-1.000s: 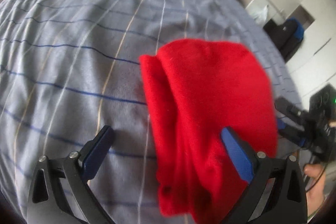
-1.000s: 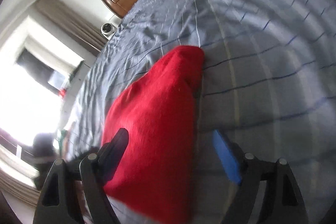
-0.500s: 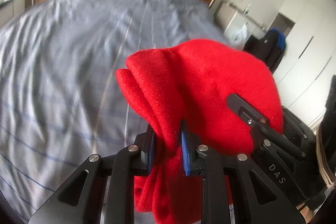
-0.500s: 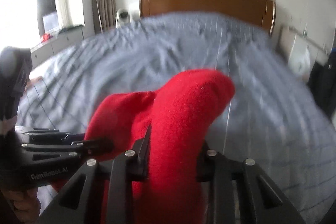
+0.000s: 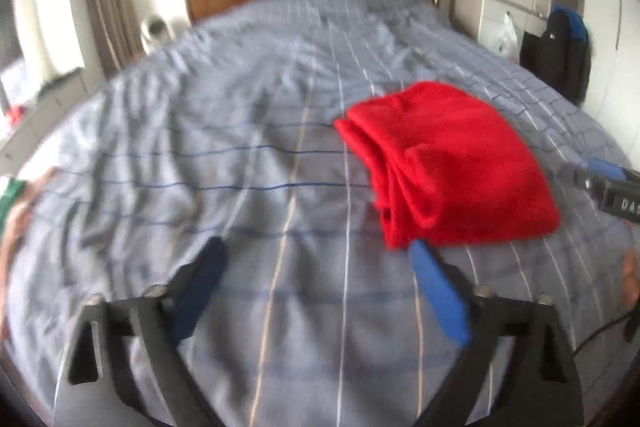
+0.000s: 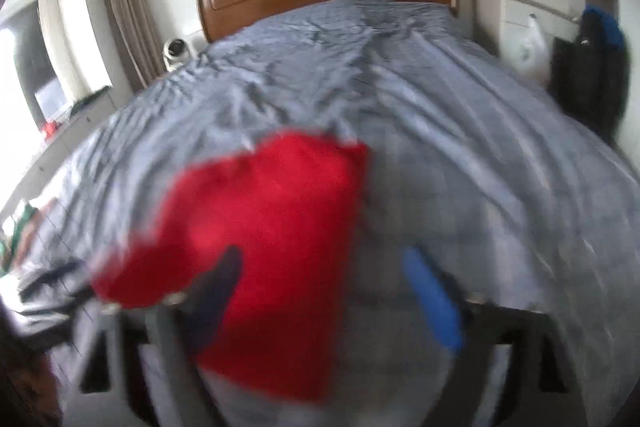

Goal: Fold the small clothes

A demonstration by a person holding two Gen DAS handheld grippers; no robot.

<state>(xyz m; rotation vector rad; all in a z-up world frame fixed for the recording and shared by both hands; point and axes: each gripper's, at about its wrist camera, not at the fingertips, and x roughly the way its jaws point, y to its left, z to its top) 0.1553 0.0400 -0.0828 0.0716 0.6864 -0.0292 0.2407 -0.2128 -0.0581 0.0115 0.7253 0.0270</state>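
Left gripper, right gripper: both spread wide, empty. Folded red garment released ahead-right of left gripper. Next: probably withdraw.

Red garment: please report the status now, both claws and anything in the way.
Left claw open, empty. Right claw open, empty. Red garment folded, lying on grey bedspread. Nothing in the way.
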